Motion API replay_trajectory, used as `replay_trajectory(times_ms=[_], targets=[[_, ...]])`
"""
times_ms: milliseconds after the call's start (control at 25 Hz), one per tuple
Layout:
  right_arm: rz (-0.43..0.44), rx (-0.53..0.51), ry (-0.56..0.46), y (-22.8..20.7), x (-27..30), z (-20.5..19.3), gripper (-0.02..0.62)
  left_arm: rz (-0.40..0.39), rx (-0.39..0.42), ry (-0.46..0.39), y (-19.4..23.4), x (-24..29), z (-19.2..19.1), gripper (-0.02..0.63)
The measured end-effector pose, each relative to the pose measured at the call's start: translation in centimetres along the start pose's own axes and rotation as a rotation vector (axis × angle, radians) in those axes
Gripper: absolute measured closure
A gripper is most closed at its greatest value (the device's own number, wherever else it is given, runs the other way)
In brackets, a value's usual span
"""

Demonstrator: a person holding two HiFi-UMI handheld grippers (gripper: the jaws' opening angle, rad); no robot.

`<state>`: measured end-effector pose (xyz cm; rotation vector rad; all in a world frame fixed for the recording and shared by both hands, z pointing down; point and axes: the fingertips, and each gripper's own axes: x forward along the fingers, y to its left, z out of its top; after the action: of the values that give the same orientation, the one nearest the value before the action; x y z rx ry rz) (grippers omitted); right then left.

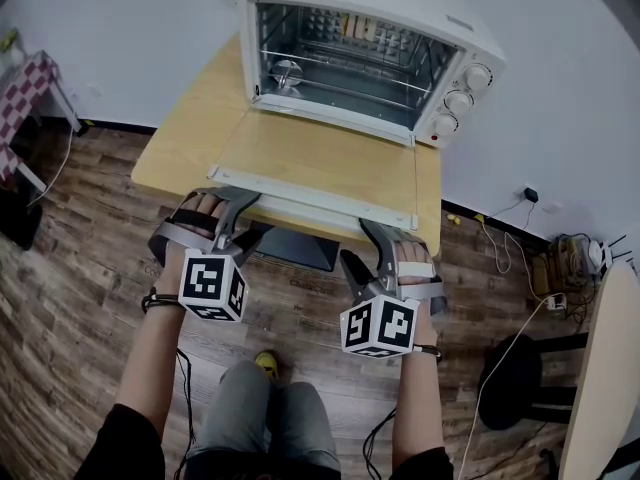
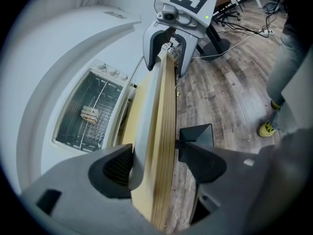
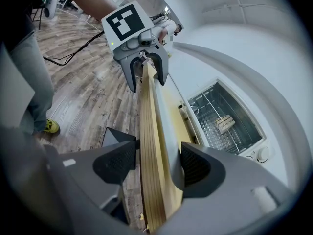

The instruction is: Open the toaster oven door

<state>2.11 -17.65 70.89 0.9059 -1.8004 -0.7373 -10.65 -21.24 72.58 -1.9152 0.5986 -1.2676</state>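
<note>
A white toaster oven (image 1: 455,43) stands at the back of a small wooden table (image 1: 190,138). Its glass door (image 1: 320,158) lies folded down flat on the tabletop, and the cavity with its wire rack (image 1: 345,63) shows. The door's pale handle bar (image 1: 320,200) runs along the table's front edge. My left gripper (image 1: 240,218) (image 2: 155,153) straddles that bar and the table edge at the left end; its jaws stand wide, with a gap on the floor side. My right gripper (image 1: 362,248) (image 3: 157,160) straddles the same bar at the right end, also open.
A white wall rises behind the oven. A dark box (image 1: 300,248) sits under the table. On the wood floor to the right are cables and a power strip (image 1: 560,263), a black stool (image 1: 520,378) and a white table edge (image 1: 600,368). The person's yellow shoe (image 1: 265,363) is below.
</note>
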Motion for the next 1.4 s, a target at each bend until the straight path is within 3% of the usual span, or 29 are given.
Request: replay_trajectory(times_ms=[760, 1080, 1400], targets=[[-0.017, -0.029, 0.018, 0.7, 0.5, -0.4, 0.293, -0.001, 0.023, 0.009, -1.1, 0.6, -0.2, 0.242], [-0.006, 0.055, 0.007, 0.1, -2.5, -0.1, 0.295, -0.004, -0.092, -0.028, -0.9, -1.8, 0.3, 0.251], [-0.015, 0.251, -0.025, -4.0, -8.1, 1.2, 0.315, -0.062, -0.243, -0.041, 0.8, -6.3, 1.8, 0.279]])
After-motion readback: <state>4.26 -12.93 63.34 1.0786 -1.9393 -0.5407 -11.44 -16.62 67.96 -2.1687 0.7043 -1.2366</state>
